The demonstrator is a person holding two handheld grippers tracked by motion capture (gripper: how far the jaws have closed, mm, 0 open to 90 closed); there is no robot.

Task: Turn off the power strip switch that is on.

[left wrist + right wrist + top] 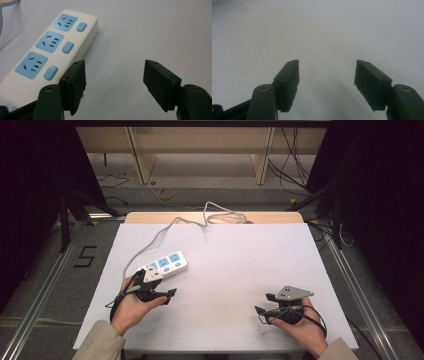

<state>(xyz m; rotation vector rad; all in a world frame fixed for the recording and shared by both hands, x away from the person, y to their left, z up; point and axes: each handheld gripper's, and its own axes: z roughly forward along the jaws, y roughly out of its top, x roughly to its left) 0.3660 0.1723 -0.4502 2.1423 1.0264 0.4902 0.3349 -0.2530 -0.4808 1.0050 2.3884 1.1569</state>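
A white power strip (167, 263) with three blue sockets and blue switches lies on the white table sheet (235, 270), left of centre. Its grey cable (165, 232) runs back to the table's far edge. In the left gripper view the power strip (52, 47) sits just ahead and to the left of the jaws. My left gripper (167, 292) rests beside the strip's near end, open, with nothing between its fingers (75, 85). My right gripper (264, 304) lies on the sheet at the front right, open and empty, its fingers (372, 83) pointing over bare sheet.
The cable coils (225, 215) at the table's far edge. Beyond the table are floor cables (165, 194) and wooden legs (140, 160). Metal rails (45, 285) run along both sides, with a "5" mark (86, 256) on the floor at left.
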